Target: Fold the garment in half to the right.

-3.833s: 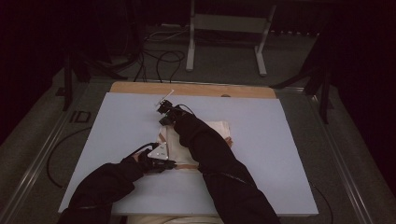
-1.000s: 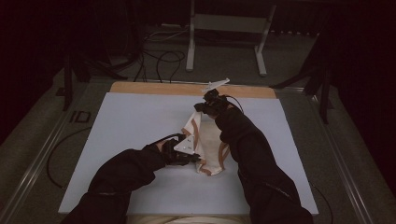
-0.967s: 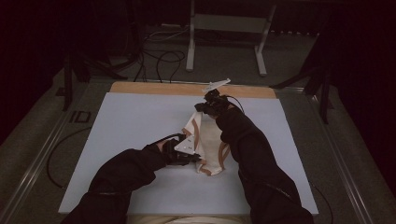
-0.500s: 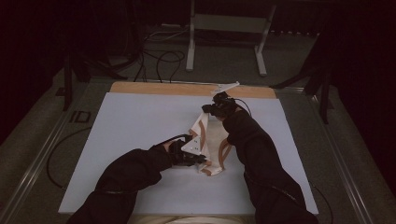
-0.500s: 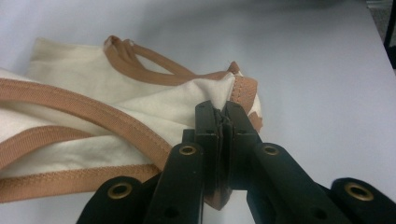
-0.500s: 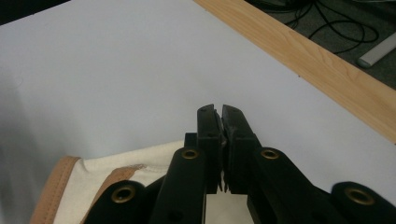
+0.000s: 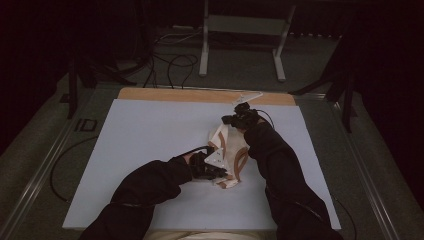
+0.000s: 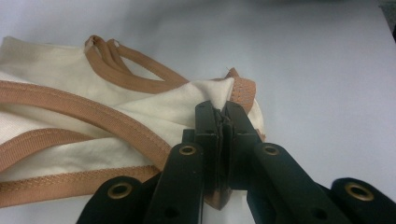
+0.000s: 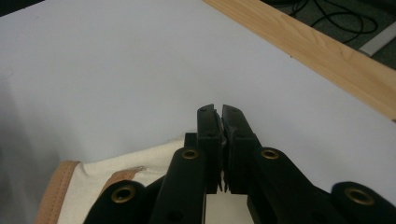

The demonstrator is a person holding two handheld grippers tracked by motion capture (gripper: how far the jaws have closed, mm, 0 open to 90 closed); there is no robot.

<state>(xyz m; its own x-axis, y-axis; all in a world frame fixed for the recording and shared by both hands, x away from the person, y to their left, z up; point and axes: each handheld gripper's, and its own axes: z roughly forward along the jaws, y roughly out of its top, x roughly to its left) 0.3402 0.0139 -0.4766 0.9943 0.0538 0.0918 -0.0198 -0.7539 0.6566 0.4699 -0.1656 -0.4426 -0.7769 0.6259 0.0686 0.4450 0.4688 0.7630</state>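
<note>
From the high view, we see our left claw [image 7: 216, 170] and right claw [image 7: 234, 120] both clamped on a cream cotton garment with tan binding [image 7: 227, 150], which lies stretched between them near the middle of the pale blue-white bench [image 7: 150, 135]. The left claw holds the near end, the right the far end, towards the light wooden edge strip [image 7: 165, 94].

In the left gripper view, our left claw [image 8: 223, 116] is pinched tight on a corner of the garment [image 8: 70, 88], its tan-bound loops spreading out flat on the bench.

In the right gripper view, our right claw [image 9: 219, 119] is likewise closed, with cream cloth [image 9: 140, 172] pinched low in it.

We judge the spreading is under way: the garment looks partly drawn out, yet folds remain, and smoothing and folding are left.
</note>
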